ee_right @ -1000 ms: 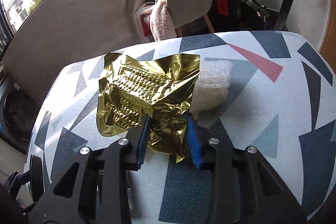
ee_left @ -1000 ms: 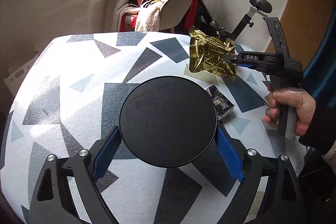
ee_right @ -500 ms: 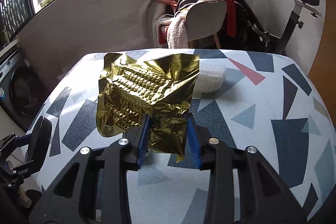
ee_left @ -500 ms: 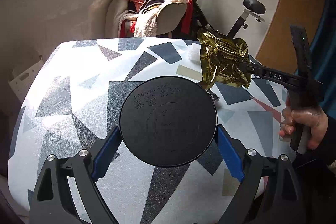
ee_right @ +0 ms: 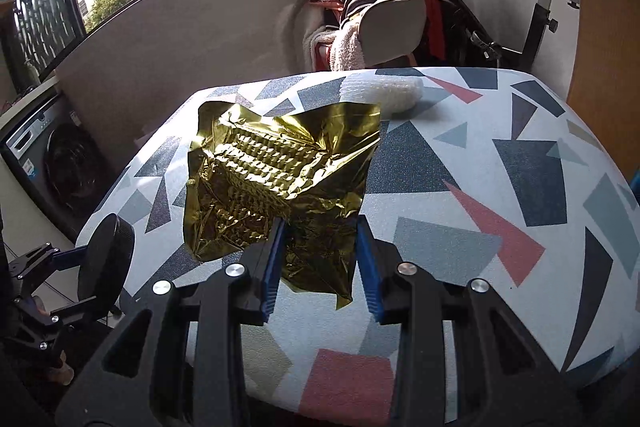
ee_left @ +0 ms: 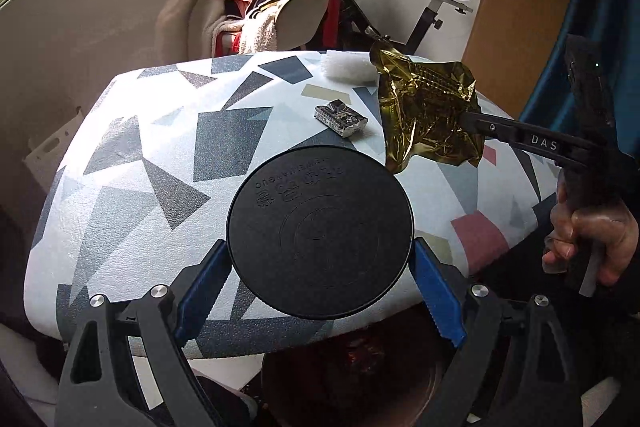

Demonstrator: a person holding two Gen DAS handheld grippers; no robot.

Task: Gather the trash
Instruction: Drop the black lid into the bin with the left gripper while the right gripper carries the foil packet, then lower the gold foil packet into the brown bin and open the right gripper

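A crumpled gold foil wrapper (ee_right: 280, 183) is clamped in the right hand-held gripper (ee_right: 320, 259) and held in the air above the patterned desk (ee_right: 500, 195). A round black lid (ee_left: 320, 231) is gripped between the fingers of the left hand-held gripper (ee_left: 320, 279), near the desk's front edge.

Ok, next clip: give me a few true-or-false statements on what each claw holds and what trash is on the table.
1. The right claw grips a crumpled gold wrapper. True.
2. The gold wrapper lies flat on the table. False: it hangs in the air above the table.
3. The left claw holds a round black lid. True.
4. A small dark packet lies on the table beyond the lid. True.
5. The white foam piece is held by the left claw. False: it rests near the table's far edge.
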